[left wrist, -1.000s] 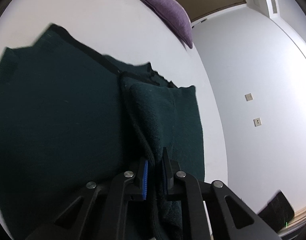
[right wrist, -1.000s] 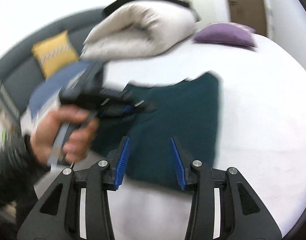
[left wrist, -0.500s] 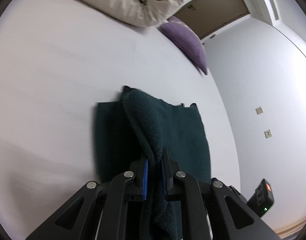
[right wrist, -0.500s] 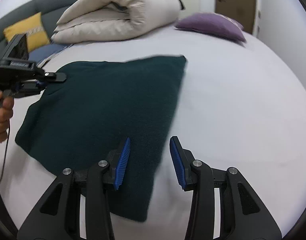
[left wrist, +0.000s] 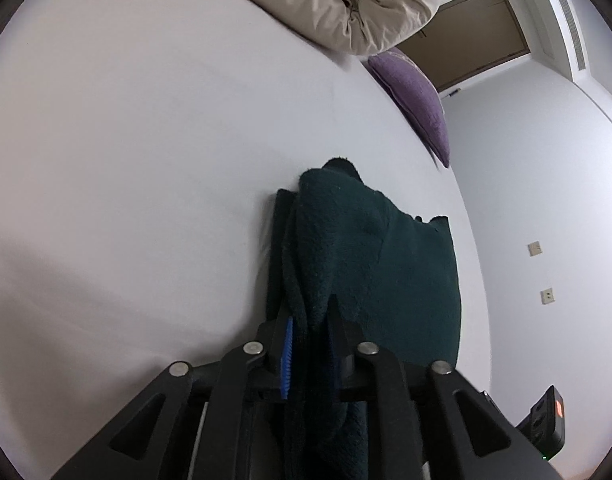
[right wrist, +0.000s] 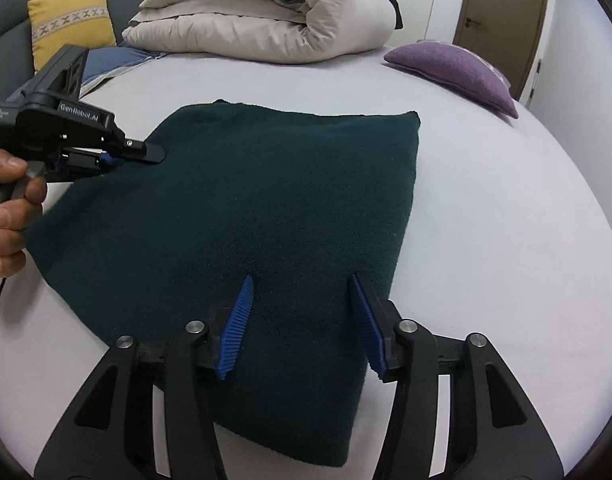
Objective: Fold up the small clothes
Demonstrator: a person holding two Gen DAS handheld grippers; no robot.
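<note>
A dark green knitted garment [right wrist: 242,208] lies folded on the white bed [right wrist: 506,240]. My left gripper [left wrist: 310,320] is shut on a bunched edge of the garment [left wrist: 346,248] at its left side. It also shows in the right wrist view [right wrist: 146,154], held by a hand, low on the cloth. My right gripper [right wrist: 300,292] is open and empty, its blue pads [right wrist: 238,320] hovering over the garment's near edge.
A rolled beige duvet [right wrist: 266,16] and a purple cushion [right wrist: 454,68] lie at the far side of the bed. A yellow cushion [right wrist: 70,16] leans on a grey sofa at far left. A brown door [right wrist: 502,12] stands behind. A black device [left wrist: 546,428] shows at lower right.
The left gripper has carried the garment's edge across, folding it smaller, and lowered it onto the bed. The right gripper has moved closer over the garment's near edge, staying open.
</note>
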